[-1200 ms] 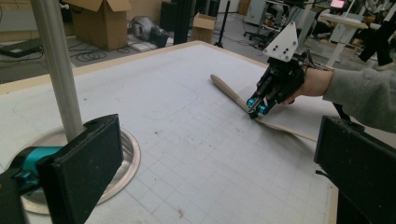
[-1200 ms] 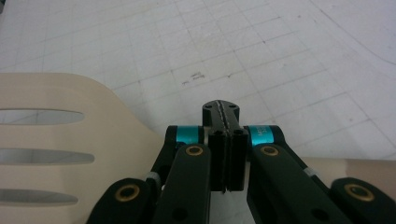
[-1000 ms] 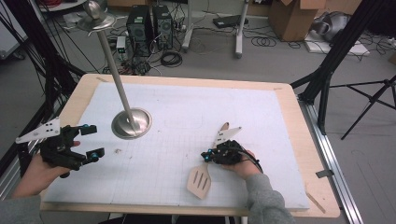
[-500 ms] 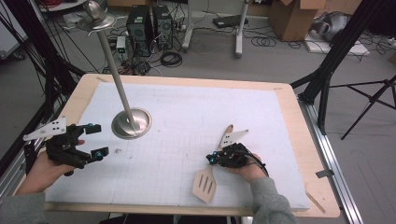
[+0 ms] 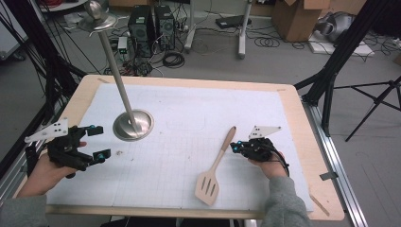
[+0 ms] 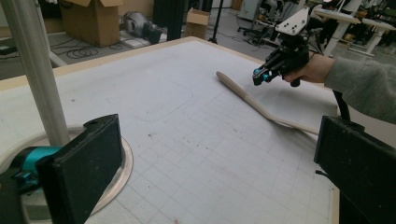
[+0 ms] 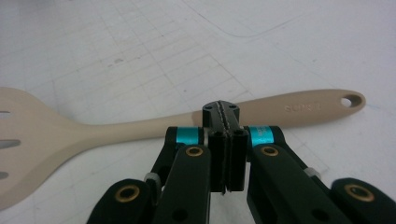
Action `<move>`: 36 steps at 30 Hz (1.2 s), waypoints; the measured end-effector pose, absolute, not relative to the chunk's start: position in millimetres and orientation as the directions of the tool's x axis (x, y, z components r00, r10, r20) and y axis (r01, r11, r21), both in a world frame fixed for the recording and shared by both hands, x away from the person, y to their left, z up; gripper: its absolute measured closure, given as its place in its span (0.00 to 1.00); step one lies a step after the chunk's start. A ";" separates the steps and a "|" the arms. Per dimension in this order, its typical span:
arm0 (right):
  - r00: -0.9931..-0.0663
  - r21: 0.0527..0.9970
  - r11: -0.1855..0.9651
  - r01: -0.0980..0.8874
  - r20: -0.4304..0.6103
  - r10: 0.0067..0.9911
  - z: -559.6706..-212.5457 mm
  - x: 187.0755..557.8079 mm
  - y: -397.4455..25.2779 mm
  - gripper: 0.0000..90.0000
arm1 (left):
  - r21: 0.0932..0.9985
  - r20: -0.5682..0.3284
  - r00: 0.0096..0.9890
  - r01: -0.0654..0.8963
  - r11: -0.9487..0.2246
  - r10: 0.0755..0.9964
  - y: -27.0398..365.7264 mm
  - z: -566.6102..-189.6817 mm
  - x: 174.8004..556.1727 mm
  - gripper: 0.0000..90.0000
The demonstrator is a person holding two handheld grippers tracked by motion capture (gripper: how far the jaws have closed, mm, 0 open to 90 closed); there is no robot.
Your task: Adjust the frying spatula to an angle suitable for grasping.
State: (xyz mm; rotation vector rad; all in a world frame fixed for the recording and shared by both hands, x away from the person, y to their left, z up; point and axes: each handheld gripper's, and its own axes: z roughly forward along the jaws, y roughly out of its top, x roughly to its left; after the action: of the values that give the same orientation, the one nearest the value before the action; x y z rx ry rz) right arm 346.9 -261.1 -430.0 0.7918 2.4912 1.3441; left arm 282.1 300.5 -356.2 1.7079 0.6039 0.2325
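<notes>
We see a big table [image 5: 307, 156] with a white mat [image 5: 189, 156] on it. On the mat stands a tall metal stand [image 5: 133, 125] with a round foot.

The spatula [image 5: 215, 168] lies flat on the mat, near our right side. A second ago it sat close to the front edge, with only its wide end sticking out by the right hand. Now it has turned, so its handle points away from us and the wide end with slits points to the front edge. We think the right gripper [image 5: 236, 147] pushed it round.

The right gripper sits just beside the handle, up near its far end. Its jaws are pressed tight together with nothing between them, and the spatula [image 7: 140, 126] lies just past their tips. It may be touching the handle, but we cannot tell.

The left gripper [image 5: 97, 142] hangs by the foot of the stand, jaws spread wide, holding nothing. It has drifted a bit toward the middle.

The turn looks done, so we think the next job is to pick the handle up.
</notes>
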 end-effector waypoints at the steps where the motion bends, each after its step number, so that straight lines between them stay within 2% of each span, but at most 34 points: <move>1: -0.831 0.819 0.443 0.365 0.072 0.551 -430.4 347.5 -261.8 1.00 | 0.957 -0.172 0.843 0.265 -0.115 0.511 300.7 -356.3 282.2 0.02; 22: -0.792 0.779 0.442 0.445 0.111 0.601 -442.2 360.8 -258.8 1.00 | 0.955 -0.169 0.832 0.271 -0.122 0.528 305.6 -358.7 278.2 0.02; 36: -0.797 0.757 0.474 0.449 0.101 0.595 -446.1 371.8 -246.2 1.00 | 0.957 -0.157 0.817 0.265 -0.118 0.555 313.8 -358.7 270.0 0.02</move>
State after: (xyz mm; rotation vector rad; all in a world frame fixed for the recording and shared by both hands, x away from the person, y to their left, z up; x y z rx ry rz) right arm 371.8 -246.2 -446.1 0.9104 2.5410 1.2259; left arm 270.0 313.8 -358.7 1.7084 0.6433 0.2791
